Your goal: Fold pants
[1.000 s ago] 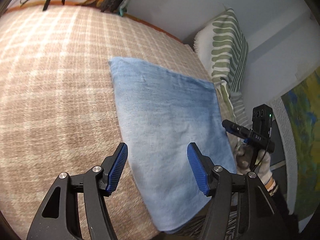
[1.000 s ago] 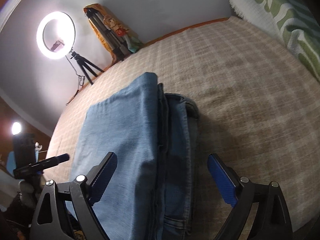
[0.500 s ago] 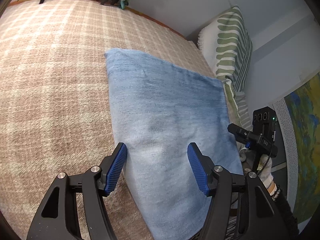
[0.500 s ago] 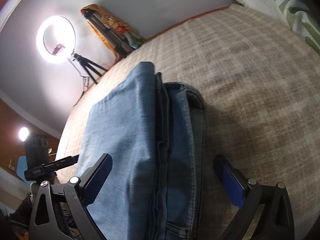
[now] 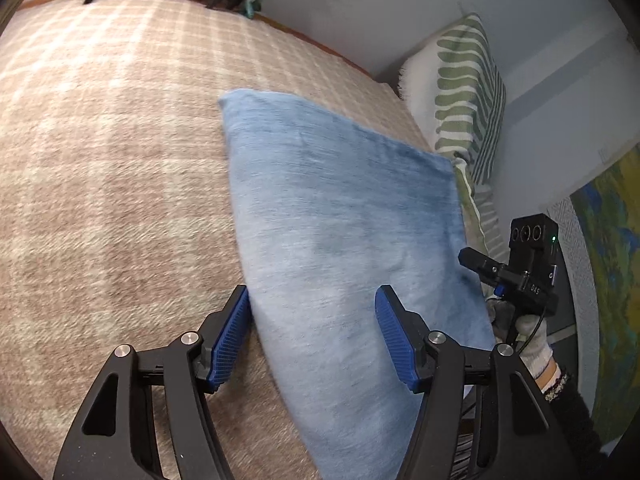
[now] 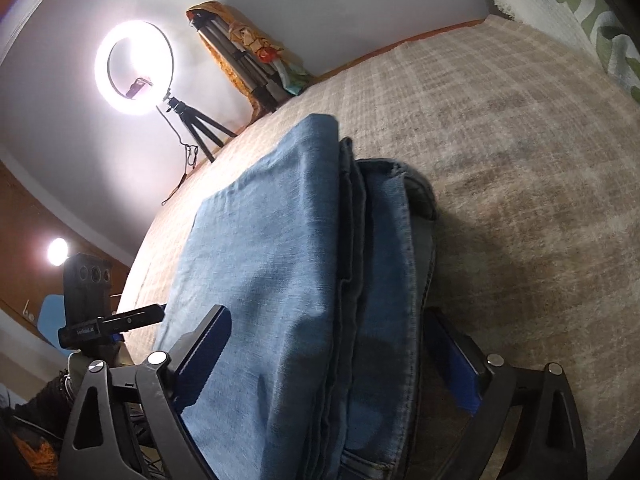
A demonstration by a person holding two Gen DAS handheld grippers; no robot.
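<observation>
Light blue jeans (image 5: 340,232) lie folded in a flat stack on a beige checked blanket (image 5: 112,168). My left gripper (image 5: 312,332) is open, its jaws straddling the near left edge of the stack. In the right wrist view the folded jeans (image 6: 304,264) show stacked layers and a waistband at the right side. My right gripper (image 6: 332,352) is open and wide, its jaws on either side of the stack's near end. The right gripper's body also shows in the left wrist view (image 5: 520,264) at the stack's right edge.
A white and green patterned pillow (image 5: 464,92) lies at the head of the bed. A lit ring light on a tripod (image 6: 134,68) and a folded tripod with cloth (image 6: 244,60) stand by the wall. The bed's edge lies beside the right gripper.
Both grippers have moved in closer over the folded jeans, still open. The jeans have stayed in place.
</observation>
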